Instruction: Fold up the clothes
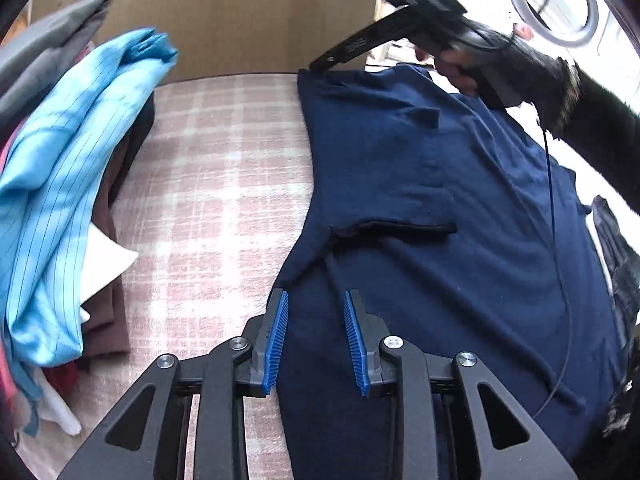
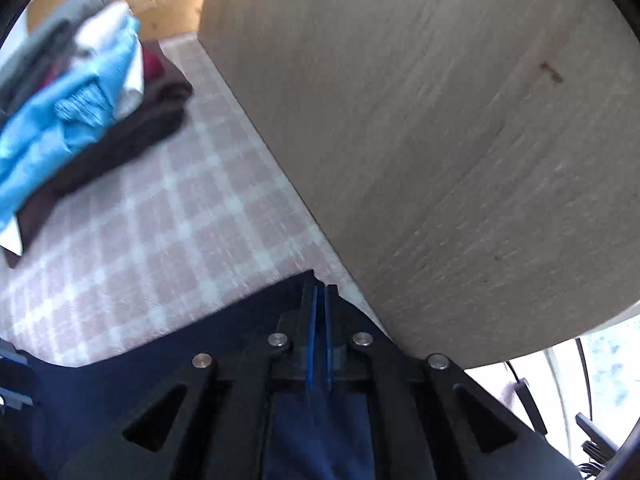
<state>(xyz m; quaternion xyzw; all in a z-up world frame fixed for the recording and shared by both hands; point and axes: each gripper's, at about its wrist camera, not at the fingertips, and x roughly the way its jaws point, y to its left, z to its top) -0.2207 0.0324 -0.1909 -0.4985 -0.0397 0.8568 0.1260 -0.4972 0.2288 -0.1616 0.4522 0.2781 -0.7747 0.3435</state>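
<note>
Lying flat, navy T-shirt point(image 1: 440, 200), sleeve folded

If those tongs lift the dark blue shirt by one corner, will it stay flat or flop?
Probably flop: the dark blue shirt lies limp and creased on the checked cover. It looks thin, so likely light. It may drag rather than slide.

Right tool point(image 2: 320, 300) pinching navy shirt point(image 2: 180, 340) corner beside wooden panel point(image 2: 440, 140)
</note>
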